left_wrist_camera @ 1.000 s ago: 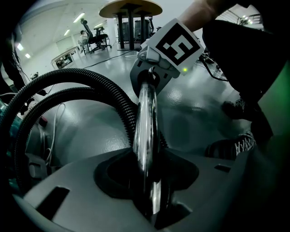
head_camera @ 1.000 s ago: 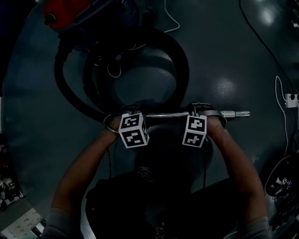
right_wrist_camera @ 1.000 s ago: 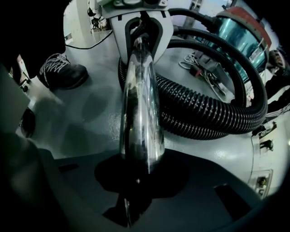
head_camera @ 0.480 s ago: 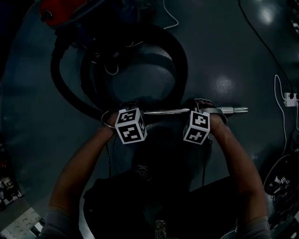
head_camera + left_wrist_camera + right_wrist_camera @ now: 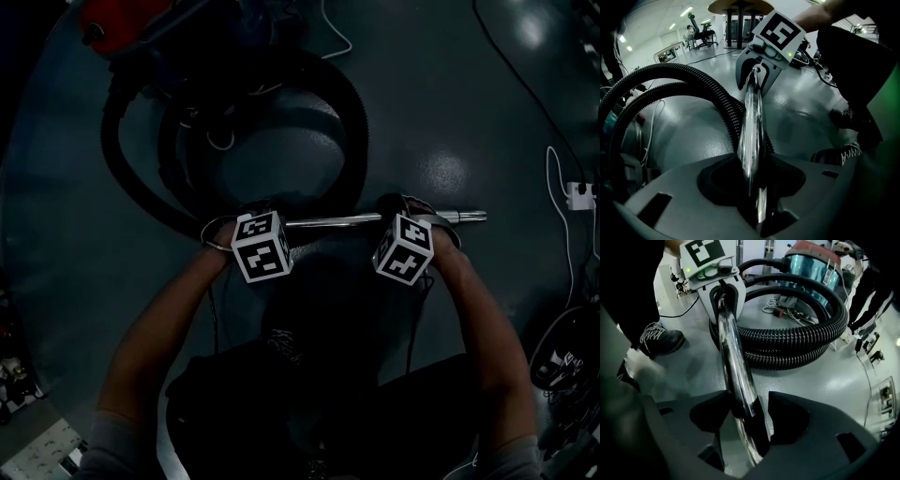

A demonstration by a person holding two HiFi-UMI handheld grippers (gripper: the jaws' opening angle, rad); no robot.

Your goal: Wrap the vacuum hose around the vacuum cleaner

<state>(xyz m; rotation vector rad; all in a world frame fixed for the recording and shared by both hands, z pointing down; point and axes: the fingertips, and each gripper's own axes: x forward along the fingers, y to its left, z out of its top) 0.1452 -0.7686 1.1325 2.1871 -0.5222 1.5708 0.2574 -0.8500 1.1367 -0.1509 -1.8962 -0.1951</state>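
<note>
A red and teal vacuum cleaner (image 5: pixel 122 23) (image 5: pixel 811 268) stands at the far left, and its black ribbed hose (image 5: pixel 356 112) (image 5: pixel 797 341) (image 5: pixel 693 82) lies on the floor in loops beside it. The hose ends in a shiny metal wand (image 5: pixel 337 221) (image 5: pixel 752 117) (image 5: pixel 731 357), held level between my two grippers. My left gripper (image 5: pixel 246 214) (image 5: pixel 752 187) is shut on the wand near its hose end. My right gripper (image 5: pixel 405 208) (image 5: pixel 743 423) has the wand between its jaws, which are opening, with gaps showing beside the tube.
A white power strip (image 5: pixel 581 195) and thin cables lie at the right. A white cord (image 5: pixel 337 37) trails by the vacuum. My shoes (image 5: pixel 661 341) (image 5: pixel 843 117) stand close under the wand. Another person's legs (image 5: pixel 867 287) stand beyond the vacuum.
Both grippers and the wand have drifted slightly farther and left. The right gripper's marker cube has tilted and its jaws have loosened round the wand.
</note>
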